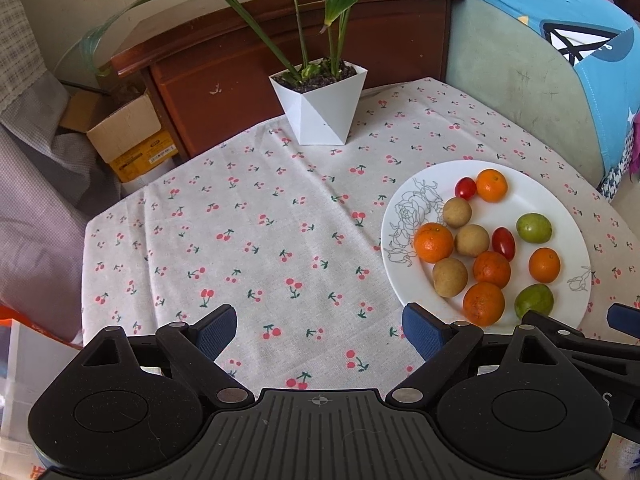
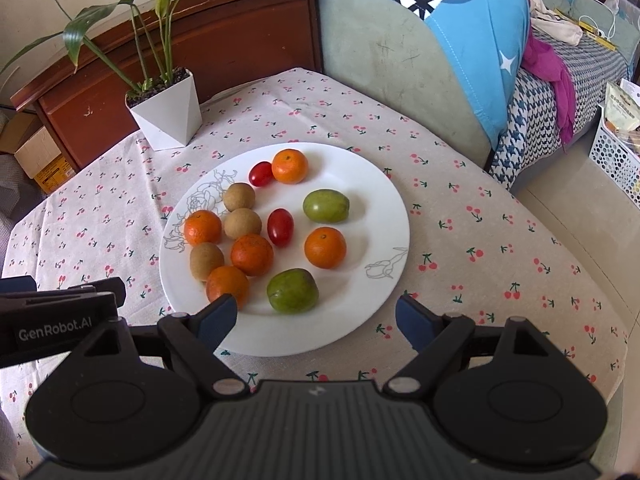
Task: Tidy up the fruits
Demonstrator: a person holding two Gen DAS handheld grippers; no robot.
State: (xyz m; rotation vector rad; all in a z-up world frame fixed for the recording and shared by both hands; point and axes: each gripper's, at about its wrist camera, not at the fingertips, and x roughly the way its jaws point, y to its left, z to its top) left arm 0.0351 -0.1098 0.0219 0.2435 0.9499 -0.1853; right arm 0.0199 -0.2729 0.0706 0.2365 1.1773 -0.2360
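- Nearest, in the right wrist view: right gripper (image 2: 316,322), black with blue pads, jaws spread wide and empty, hovering over the near rim of a round white plate with grey flower line drawings (image 2: 372,220).
- In the left wrist view: left gripper (image 1: 320,332), likewise spread wide, holding nothing, above bare cherry-print tablecloth (image 1: 240,240) to the left of the plate.
- On the plate, all fruit loose: five round orange mandarins (image 2: 325,247), three round brown longans (image 2: 242,223), two green plums (image 2: 292,290).
- Also on the plate: two oval red cherry tomatoes; central one (image 2: 280,227) with long axis running near to far, farther one (image 2: 261,173) tilted, touching the farthest mandarin.
- Beyond the plate, far left on the cloth: white faceted pot with a green leafy plant (image 2: 168,114).
- Farthest: brown wooden headboard (image 2: 240,40).
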